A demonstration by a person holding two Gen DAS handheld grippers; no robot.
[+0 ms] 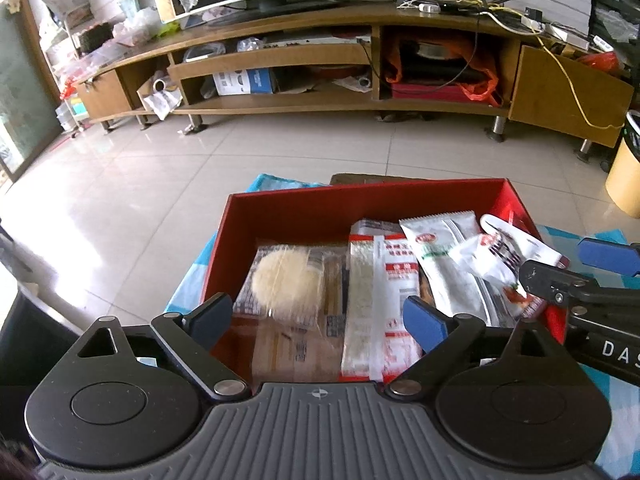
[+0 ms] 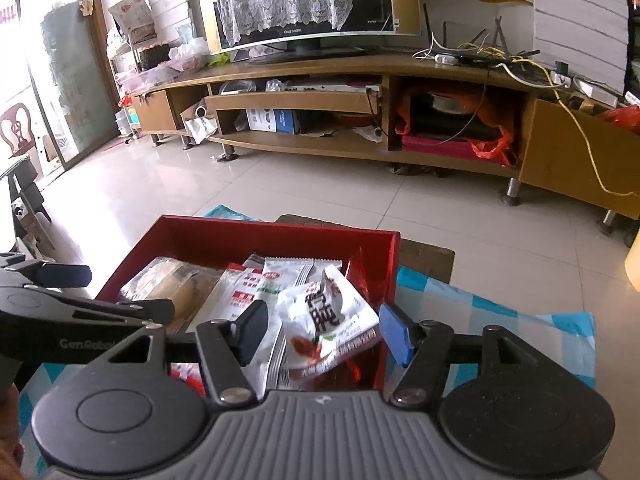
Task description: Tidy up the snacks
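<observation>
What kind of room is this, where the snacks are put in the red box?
Most likely a home living room. A television with a lace cover stands on a long, low wooden TV cabinet cluttered with cables and household items, and the floor is glossy tile. The red box sits on a checked cloth.

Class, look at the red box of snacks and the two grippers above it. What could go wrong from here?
1. The crumpled white packet lies loose on top of the pile beside the red box's right wall; a nudge from the right gripper could tip it out.
2. The two grippers work close together, the right one reaching in beside the left gripper, so they might collide.
3. The packets overlap untidily, so adding more may make them slide.
</observation>
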